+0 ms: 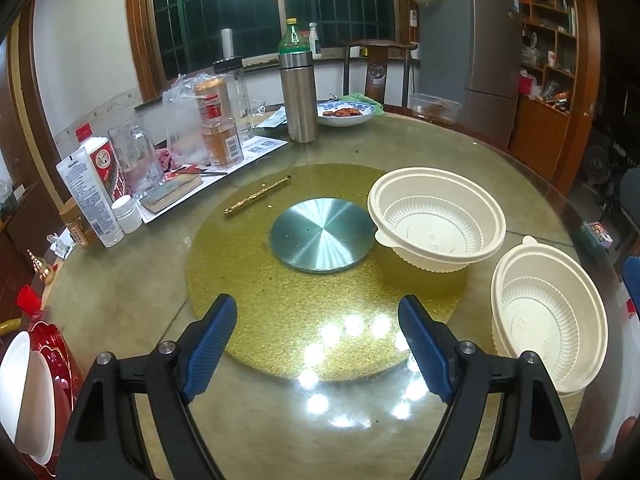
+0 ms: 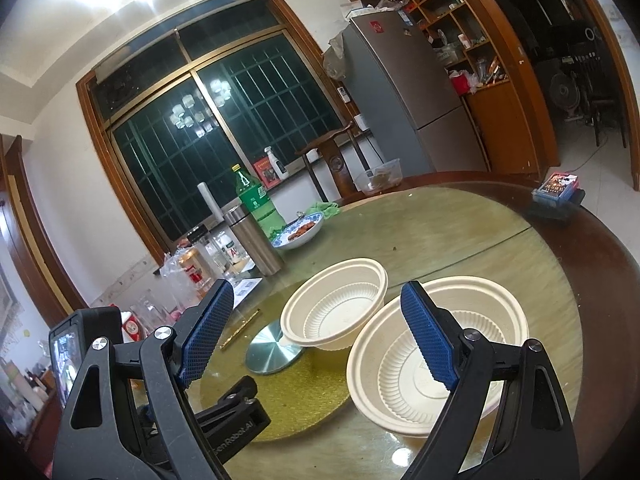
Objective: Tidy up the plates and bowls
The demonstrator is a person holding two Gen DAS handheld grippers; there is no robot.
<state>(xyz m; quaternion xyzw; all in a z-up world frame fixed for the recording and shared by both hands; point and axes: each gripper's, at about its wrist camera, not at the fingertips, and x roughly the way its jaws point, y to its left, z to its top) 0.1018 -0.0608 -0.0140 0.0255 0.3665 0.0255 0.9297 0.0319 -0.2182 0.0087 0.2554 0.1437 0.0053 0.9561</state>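
Setting: a round glass-topped desk [image 1: 460, 140] with a gold turntable mat [image 1: 320, 312] and a silver disc [image 1: 322, 234] at its centre.
Far bowl: a cream ribbed disposable bowl [image 1: 436, 218] sat upright on the mat, its rim just beside the silver disc.
Near bowl: a second, matching bowl [image 1: 550, 322] sat upright at the desk's right side, near the first but apart from it.
Plates: a white plate [image 1: 24, 392] and a red plate [image 1: 60, 364] showed at the far left edge (only partly in view).
Left hand-held gripper [image 1: 318, 350]: wide apart, holding nothing, above the mat's near edge.
Right hand-held gripper [image 2: 316, 334]: wide apart, holding nothing, raised over the near bowl [image 2: 436, 360] with the far bowl [image 2: 334, 312] beyond.
Likely step: picking one bowl up to nest it in the other.
Doing it well: straddle the thin rim with one finger inside and one outside, close gently since the plastic looked flexible, lift level, then lower it centred so the ribs seat.
Clutter: bottles, a steel flask [image 1: 298, 96] and a food dish [image 1: 346, 112] stood well behind.
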